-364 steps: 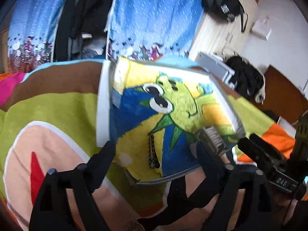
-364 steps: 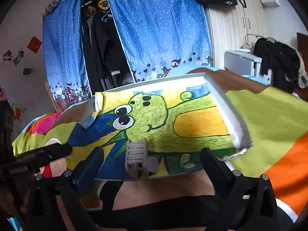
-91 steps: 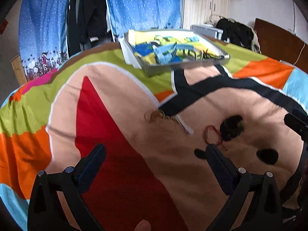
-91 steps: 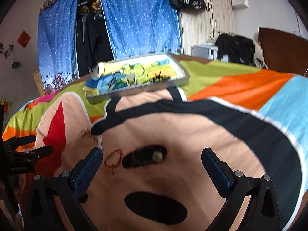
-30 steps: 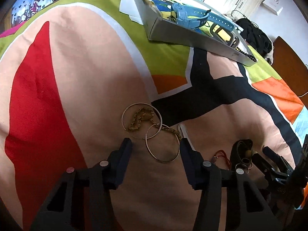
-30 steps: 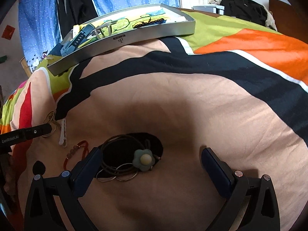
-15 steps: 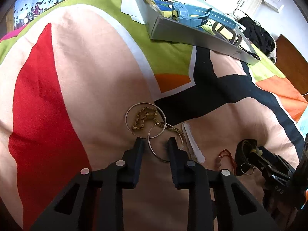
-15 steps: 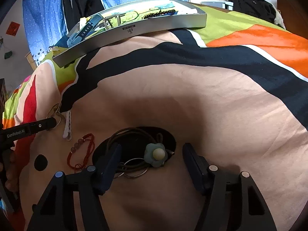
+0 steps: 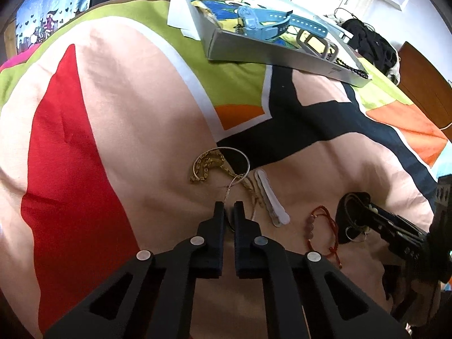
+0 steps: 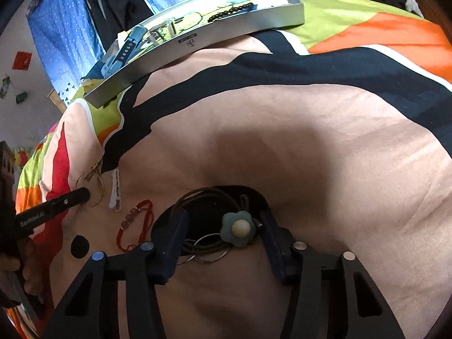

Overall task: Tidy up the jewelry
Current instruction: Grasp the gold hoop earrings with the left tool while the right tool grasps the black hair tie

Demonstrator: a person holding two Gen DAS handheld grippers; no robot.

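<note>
My left gripper (image 9: 229, 205) is shut on the near edge of a thin silver hoop (image 9: 235, 182) lying on the bedspread. A second hoop (image 9: 245, 156) with a gold chain (image 9: 205, 164) lies just beyond, touching it. My right gripper (image 10: 223, 226) is open and straddles a dark cord necklace (image 10: 203, 195) with a teal flower pendant (image 10: 236, 228); its fingers rest on the bedspread either side. A red string bracelet (image 10: 135, 223) and a white hair clip (image 10: 115, 189) lie between the two grippers. The left gripper (image 10: 83, 195) also shows in the right wrist view.
A silver tray (image 9: 282, 53) sits further up the bed, holding a blue watch (image 9: 262, 25), a buckle-like piece and a dark bead string. The colourful bedspread (image 9: 113, 113) is soft and creased. Curtains, hanging clothes and a cabinet stand behind.
Both grippers dropped from the tray area to the bedspread. Over the last second the left gripper shut onto the nearer hoop; the right gripper lowered over the flower necklace and its fingers narrowed.
</note>
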